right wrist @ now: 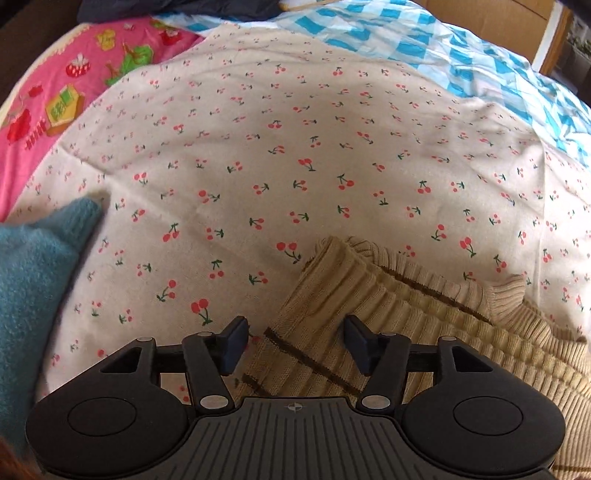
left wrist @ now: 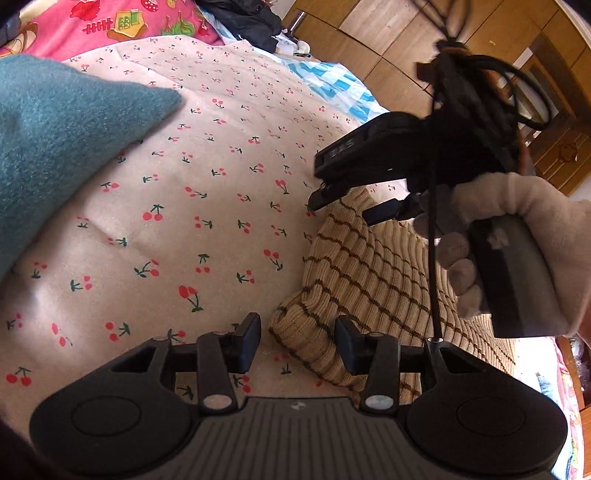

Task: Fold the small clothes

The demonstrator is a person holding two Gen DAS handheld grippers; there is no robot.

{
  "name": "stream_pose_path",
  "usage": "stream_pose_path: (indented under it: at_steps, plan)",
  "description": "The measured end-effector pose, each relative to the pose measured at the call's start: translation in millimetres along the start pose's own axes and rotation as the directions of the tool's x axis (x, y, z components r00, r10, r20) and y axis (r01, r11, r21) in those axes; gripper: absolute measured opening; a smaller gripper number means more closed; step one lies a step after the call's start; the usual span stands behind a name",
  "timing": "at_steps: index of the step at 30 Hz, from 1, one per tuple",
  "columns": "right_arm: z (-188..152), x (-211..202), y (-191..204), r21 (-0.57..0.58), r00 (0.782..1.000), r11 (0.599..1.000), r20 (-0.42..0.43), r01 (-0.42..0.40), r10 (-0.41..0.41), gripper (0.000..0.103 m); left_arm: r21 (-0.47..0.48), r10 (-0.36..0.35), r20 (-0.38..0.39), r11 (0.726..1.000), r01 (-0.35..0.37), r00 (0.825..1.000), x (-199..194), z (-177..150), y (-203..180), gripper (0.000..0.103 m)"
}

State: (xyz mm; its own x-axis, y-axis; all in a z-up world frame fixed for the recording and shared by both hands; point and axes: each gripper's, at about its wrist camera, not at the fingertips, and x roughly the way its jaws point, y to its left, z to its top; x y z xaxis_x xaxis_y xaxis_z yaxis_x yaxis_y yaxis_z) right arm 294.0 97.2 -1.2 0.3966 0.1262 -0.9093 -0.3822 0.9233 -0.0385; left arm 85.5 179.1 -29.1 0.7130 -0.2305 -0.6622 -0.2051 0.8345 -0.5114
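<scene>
A beige ribbed sweater with brown stripes (left wrist: 369, 266) lies crumpled on the cherry-print sheet (left wrist: 207, 192). My left gripper (left wrist: 297, 343) hovers over its near corner, jaws apart, pads clear of the knit. My right gripper (left wrist: 341, 210), held by a gloved hand (left wrist: 517, 229), hangs over the sweater's far end. In the right wrist view the right gripper (right wrist: 297, 343) stands wide open above a striped sleeve of the sweater (right wrist: 332, 295), which runs between the fingers without being pinched. A teal fleece garment (left wrist: 55, 147) lies to the left, also in the right wrist view (right wrist: 33, 277).
A pink cartoon-print blanket (right wrist: 55, 85) and a blue checked cloth (right wrist: 461, 55) lie beyond the cherry-print sheet (right wrist: 295, 147). Dark clothes (left wrist: 251, 18) are piled at the far edge. Wooden flooring and furniture (left wrist: 480, 44) show past the bed.
</scene>
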Motion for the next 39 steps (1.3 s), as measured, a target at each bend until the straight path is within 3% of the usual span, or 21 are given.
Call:
stream_pose_path:
  at_steps: [5, 9, 13, 15, 19, 26, 27, 32, 35, 39]
  plan:
    - [-3.8, 22.5, 15.4, -0.125, 0.993, 0.985, -0.003, 0.115, -0.116, 0.064, 0.014, -0.009, -0.007, 1.000, 0.009, 1.000, 0.3, -1.9, -2.2, 0.053]
    - [-6.3, 17.9, 11.3, -0.152, 0.991, 0.980, 0.010, 0.132, -0.132, 0.040, 0.026, -0.009, -0.008, 1.000, 0.010, 1.000, 2.1, -3.1, -3.7, 0.056]
    - [-5.8, 6.8, 0.6, -0.136, 0.996, 0.987, 0.006, 0.088, -0.088, 0.024, 0.078, 0.003, -0.003, 0.997, -0.002, 1.000, 3.6, -6.0, -12.8, 0.062]
    - [-6.0, 1.0, -2.9, -0.123, 0.998, 0.990, 0.016, 0.069, -0.068, 0.022, 0.081, -0.005, -0.004, 0.997, 0.005, 1.000, 5.2, -7.2, -14.8, 0.067]
    - [-10.4, -14.0, -11.4, -0.102, 0.999, 0.994, 0.049, 0.027, -0.022, 0.019, 0.067, -0.011, -0.005, 0.998, 0.011, 1.000, 11.5, -7.0, -14.6, 0.074]
    - [-20.5, -46.0, -41.5, -0.014, 0.989, 0.997, 0.121, -0.080, 0.081, 0.018, 0.077, 0.000, 0.016, 0.997, -0.001, 1.000, 18.2, -7.1, -22.7, 0.074]
    - [-22.6, -50.4, -46.6, -0.003, 0.987, 0.995, 0.131, -0.096, 0.095, 0.017, 0.085, 0.003, 0.018, 0.996, -0.004, 1.000, 18.4, -7.1, -25.2, 0.071]
    - [-38.6, -74.6, -77.0, 0.048, 0.971, 0.985, 0.183, -0.166, 0.154, 0.016, 0.107, -0.022, 0.038, 0.994, 0.018, 0.999, 8.5, -5.8, -46.4, 0.025]
    - [-51.0, -96.1, -110.4, 0.116, 0.951, 0.965, 0.232, -0.235, 0.204, 0.015, 0.173, -0.067, 0.057, 0.983, 0.056, 0.996, -1.6, -9.2, -74.9, 0.022]
    - [-76.2, -124.9, -163.9, 0.197, 0.929, 0.940, 0.303, -0.279, 0.213, 0.015, 0.315, -0.178, 0.055, 0.937, 0.152, 0.983, -15.4, -18.6, -129.8, 0.021]
